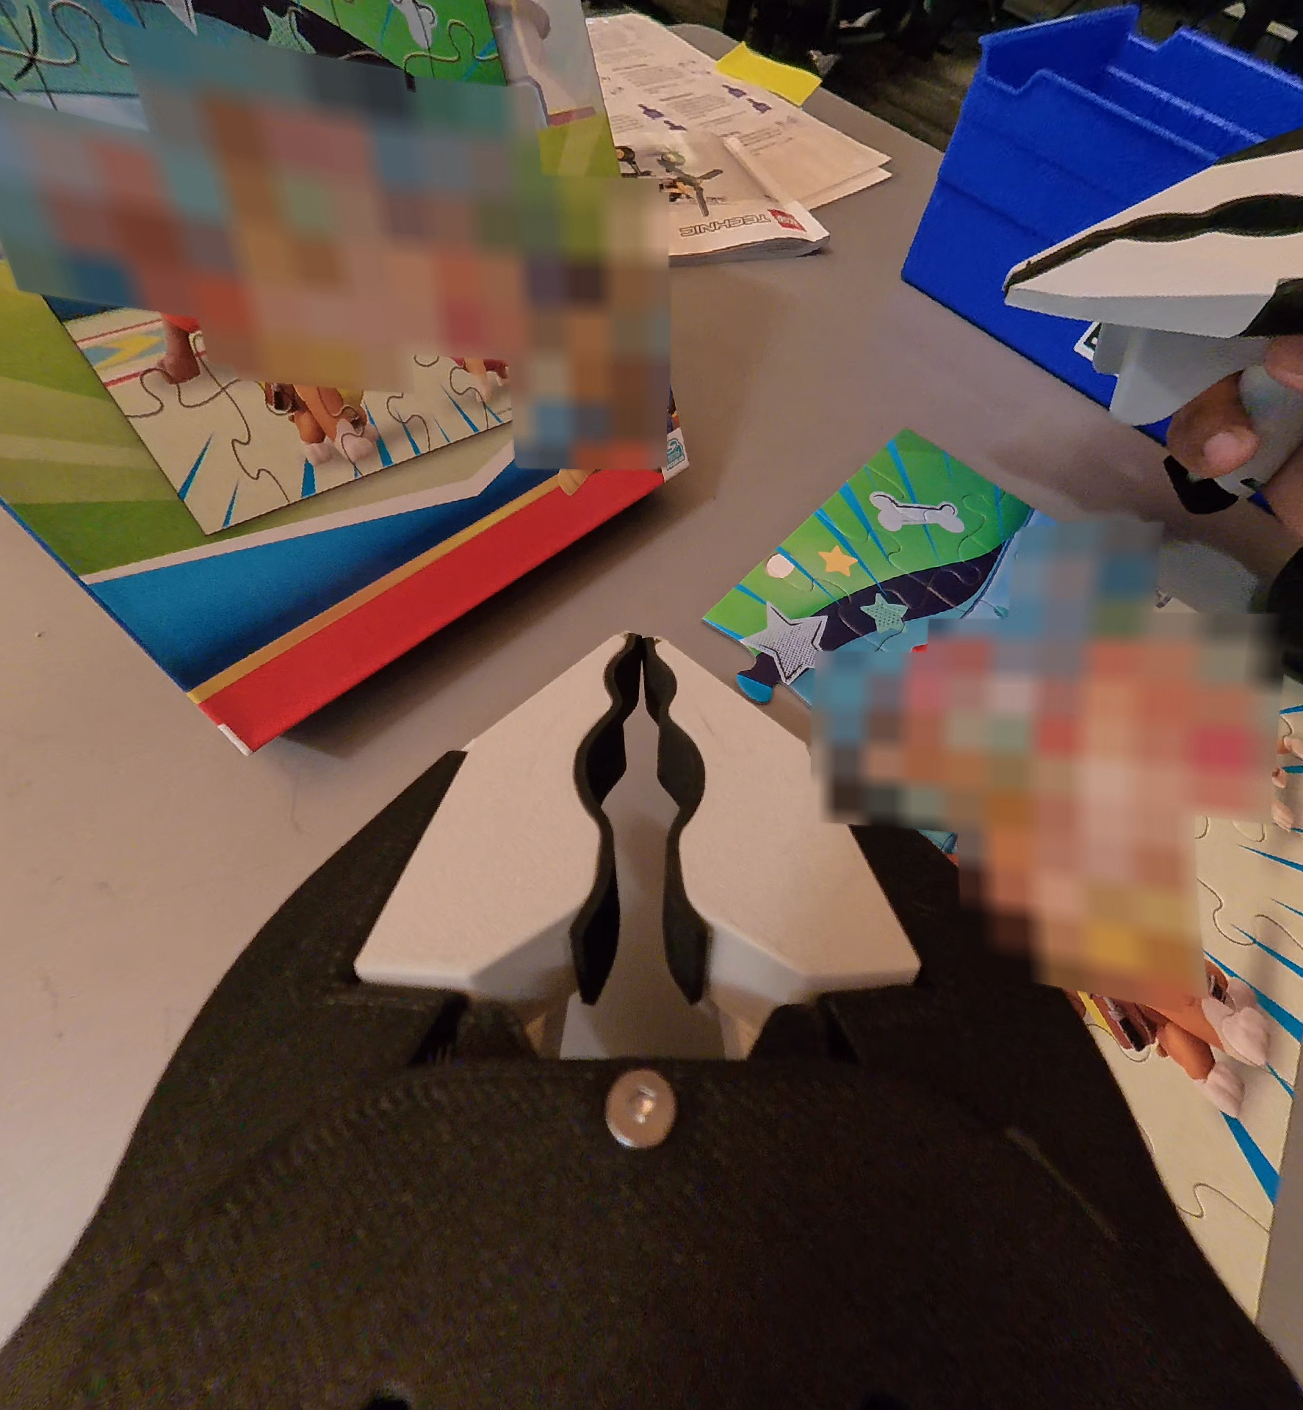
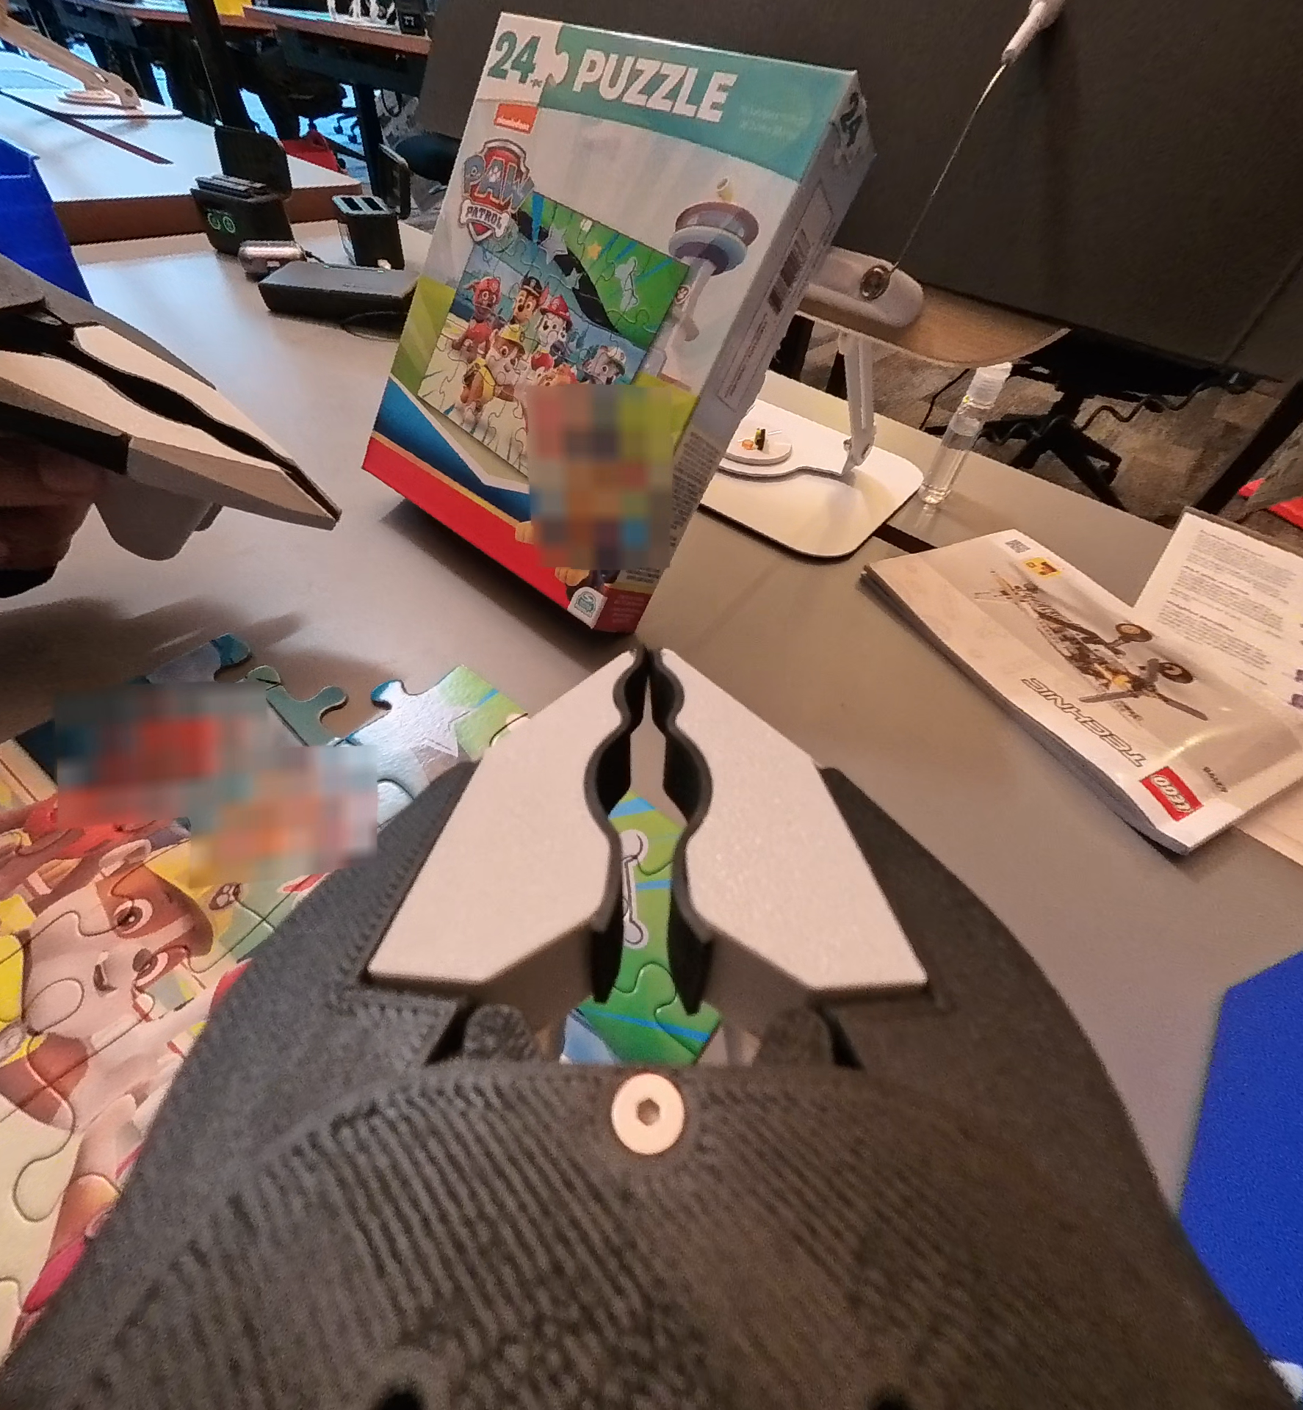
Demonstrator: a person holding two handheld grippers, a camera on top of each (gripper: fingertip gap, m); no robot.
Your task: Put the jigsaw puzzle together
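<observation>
Grey tabletop everywhere, cluttered office desks behind it.

Left wrist view: the left gripper has its fingers pinched together with nothing between them, hovering over bare table. Just ahead and left of the tips stands the puzzle box; right of the tips lies the assembled jigsaw, its loose tabbed edge nearest. Beyond that sits a blue bin, with the right gripper in front of it.

Right wrist view: the right gripper is clenched too, empty, tips just short of the box corner. The jigsaw runs under and left of the fingers. A booklet lies off to the right.

Risk, I reckon: a nudge forward from either one could tip that upright box, and dragging closed tips low across the jigsaw could pop joined pieces apart.
</observation>
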